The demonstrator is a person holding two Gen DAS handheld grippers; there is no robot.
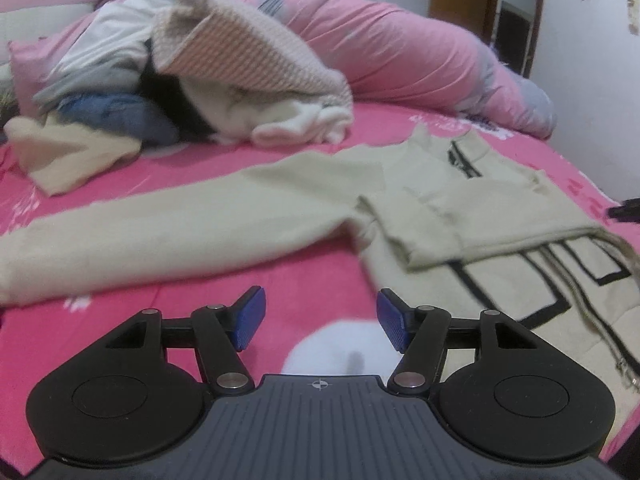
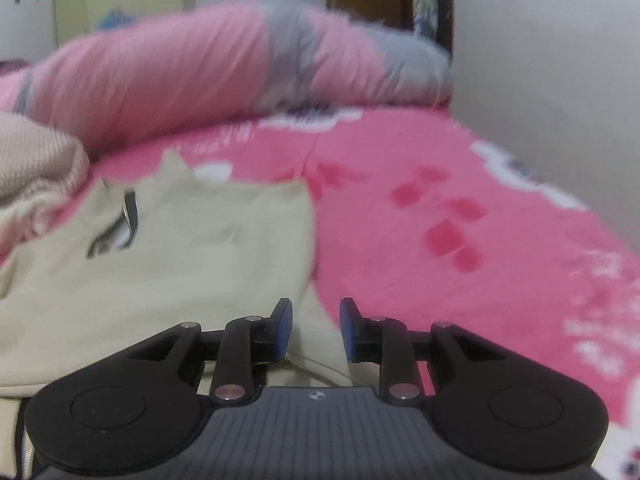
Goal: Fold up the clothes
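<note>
Two grippers are in your hands, and neither one holds anything. Your left gripper (image 1: 320, 322) has its blue fingers (image 1: 249, 318) wide apart over the pink bed sheet (image 1: 188, 304), with only sheet between them. The cream sweater (image 1: 500, 216) lies flat on the bed, up at about 1 o'clock from those fingers. Its long sleeve (image 1: 168, 216) runs off to 9 o'clock, so the long way of the sleeve goes side to side in front of you. That sleeve is not folded in yet, and your left hand looks nearer to it. Your right gripper (image 2: 315, 330) has its fingers a little apart, and the sweater's edge (image 2: 316, 332) shows in the gap, but the pads do not press on it. The pile of clothes (image 1: 192, 80) sits at 11 o'clock, just past the sleeve, so I think you should keep the sleeve low and not bump it. The big pink quilt (image 1: 400, 52) lies far back.
</note>
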